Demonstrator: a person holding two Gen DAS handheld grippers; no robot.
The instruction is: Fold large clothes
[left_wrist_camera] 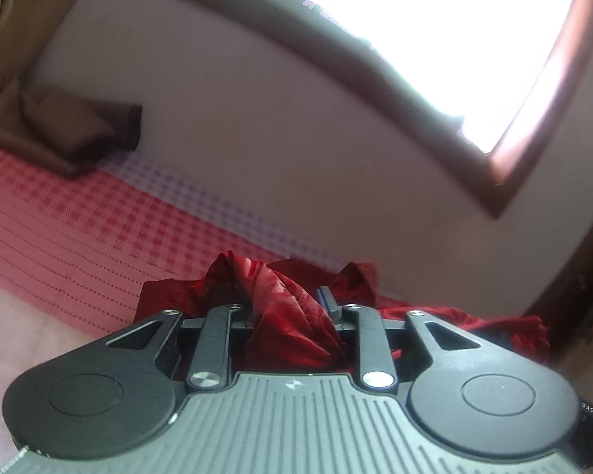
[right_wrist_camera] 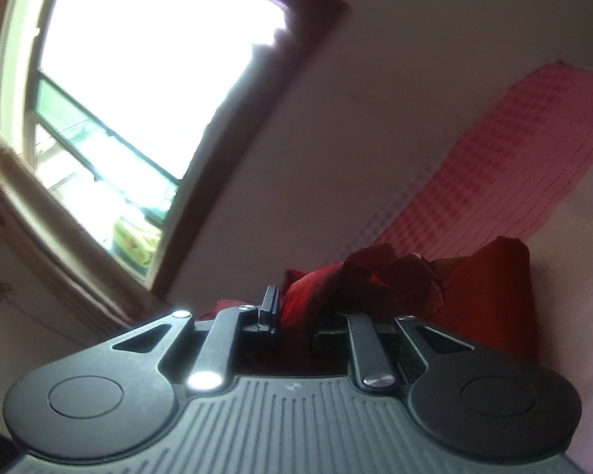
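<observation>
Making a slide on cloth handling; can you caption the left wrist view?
Left gripper shut on bunched red garment above a red checked bedcover, window behind.

A red-checked bed (left_wrist_camera: 59, 213) carries a brown pillow (left_wrist_camera: 59, 130) and a bunched red garment (left_wrist_camera: 288, 308).

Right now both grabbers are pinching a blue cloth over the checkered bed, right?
Not blue: the cloth is dark red, as the left wrist view shows. Both the left gripper and right gripper do pinch it over the checkered bed.

Deep red garment (left_wrist_camera: 280, 308); red-and-pink checked bedspread (left_wrist_camera: 59, 217); brown cloth (left_wrist_camera: 59, 130); black tools.
</observation>
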